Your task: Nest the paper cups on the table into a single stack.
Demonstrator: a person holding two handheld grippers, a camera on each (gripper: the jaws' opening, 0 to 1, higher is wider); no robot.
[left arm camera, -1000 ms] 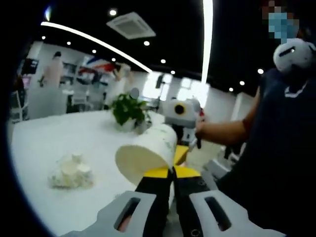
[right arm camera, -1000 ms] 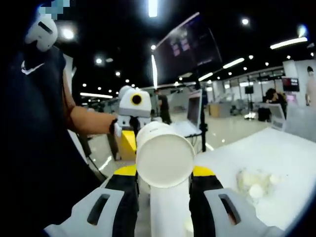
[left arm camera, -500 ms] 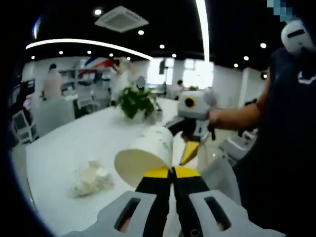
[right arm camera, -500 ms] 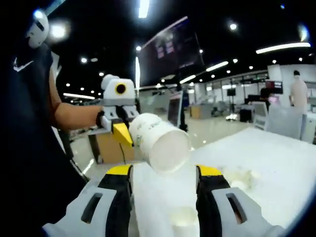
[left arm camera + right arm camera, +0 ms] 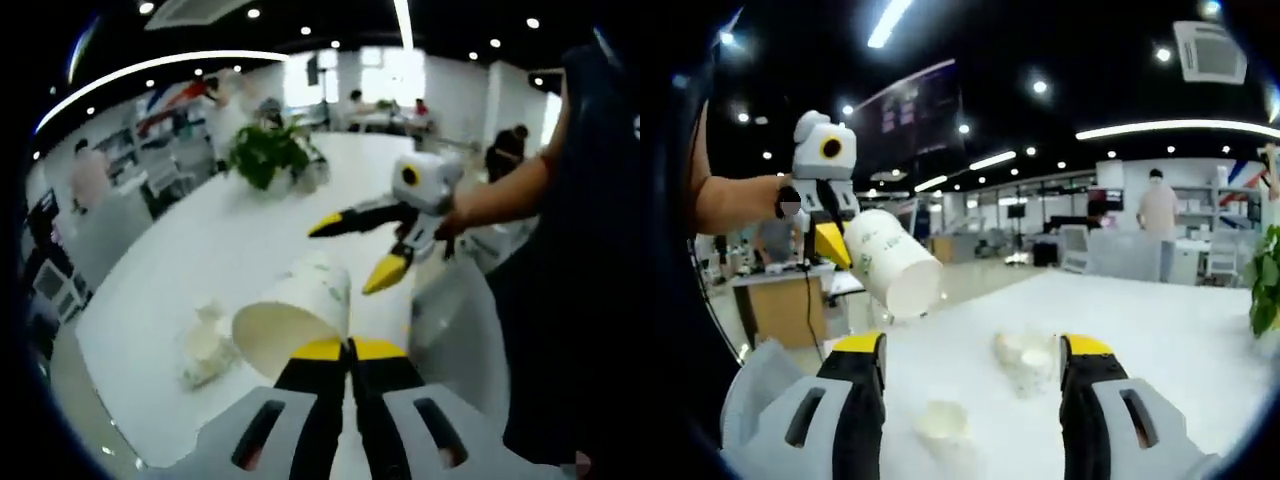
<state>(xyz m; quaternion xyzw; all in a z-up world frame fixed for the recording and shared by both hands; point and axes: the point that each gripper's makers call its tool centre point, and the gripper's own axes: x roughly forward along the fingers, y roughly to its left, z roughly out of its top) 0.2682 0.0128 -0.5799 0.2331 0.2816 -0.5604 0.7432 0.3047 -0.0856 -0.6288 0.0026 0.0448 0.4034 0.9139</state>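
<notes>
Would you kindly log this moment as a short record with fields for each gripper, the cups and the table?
left gripper: shut on the paper cup, held on its side above the table
right gripper: open, holding nothing
loose cups: a small cluster lying on the white table
single cup: standing apart, nearer the right gripper
potted plant: farther along the table
stack: not yet one

From my end, the white paper cup (image 5: pixel 297 322) pinched in my left tongs looks matt, while the smooth white table (image 5: pixel 230 240) beyond them has a glossy sheen.
</notes>
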